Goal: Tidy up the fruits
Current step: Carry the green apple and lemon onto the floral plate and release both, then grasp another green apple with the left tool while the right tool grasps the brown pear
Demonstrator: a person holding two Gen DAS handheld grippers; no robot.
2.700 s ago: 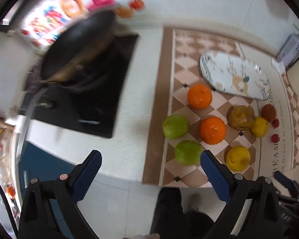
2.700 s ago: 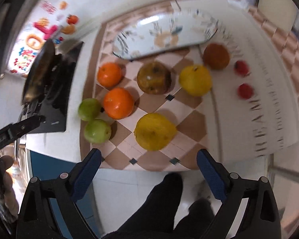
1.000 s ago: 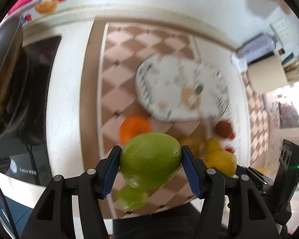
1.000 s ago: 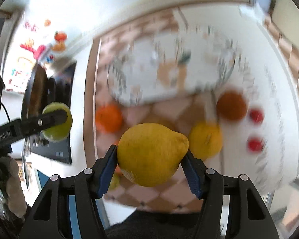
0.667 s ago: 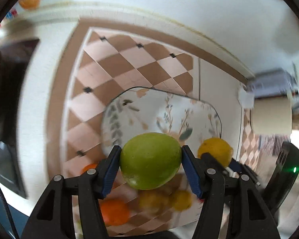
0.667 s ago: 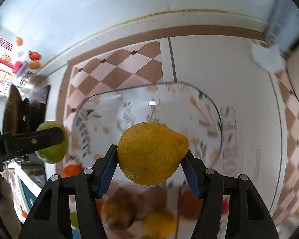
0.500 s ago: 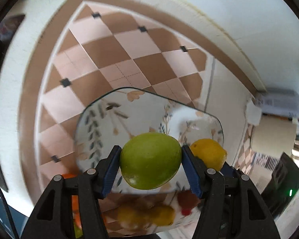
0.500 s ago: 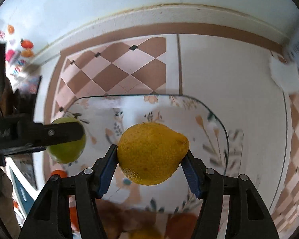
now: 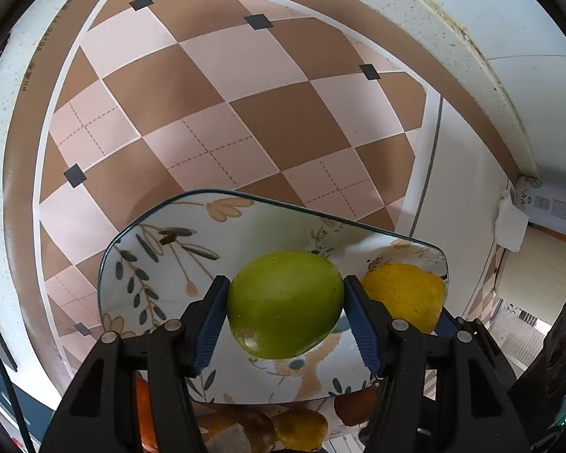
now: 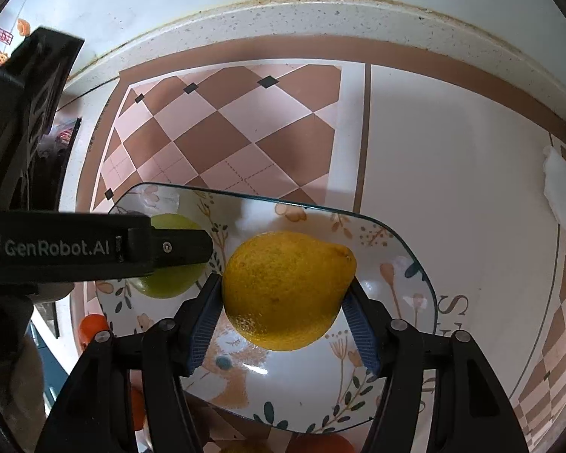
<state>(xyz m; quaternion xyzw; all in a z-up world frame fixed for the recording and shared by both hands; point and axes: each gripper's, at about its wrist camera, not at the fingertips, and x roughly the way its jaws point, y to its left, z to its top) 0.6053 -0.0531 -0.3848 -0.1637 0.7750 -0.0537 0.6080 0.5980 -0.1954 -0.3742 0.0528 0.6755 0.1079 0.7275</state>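
Note:
My left gripper point(image 9: 285, 307) is shut on a green fruit point(image 9: 283, 302) and holds it over the floral plate point(image 9: 147, 264). My right gripper point(image 10: 286, 302) is shut on a yellow lemon point(image 10: 286, 287) over the same plate point(image 10: 396, 264). In the left wrist view the lemon point(image 9: 403, 294) sits just right of the green fruit. In the right wrist view the left gripper's finger point(image 10: 169, 247) and the green fruit point(image 10: 166, 283) are at the plate's left side. I cannot tell whether either fruit touches the plate.
Several other fruits lie on the checkered mat point(image 9: 215, 113) near the plate's front edge: an orange point(image 10: 90, 326), a brown fruit point(image 9: 245, 434) and a small yellow one point(image 9: 302, 430). A white wall ledge point(image 10: 320, 11) runs behind. A white tissue point(image 10: 562, 196) lies far right.
Both grippers took fruit from the mat, the left the green one and the right the lemon, and carried them forward and down over the plate, closer to its surface now.

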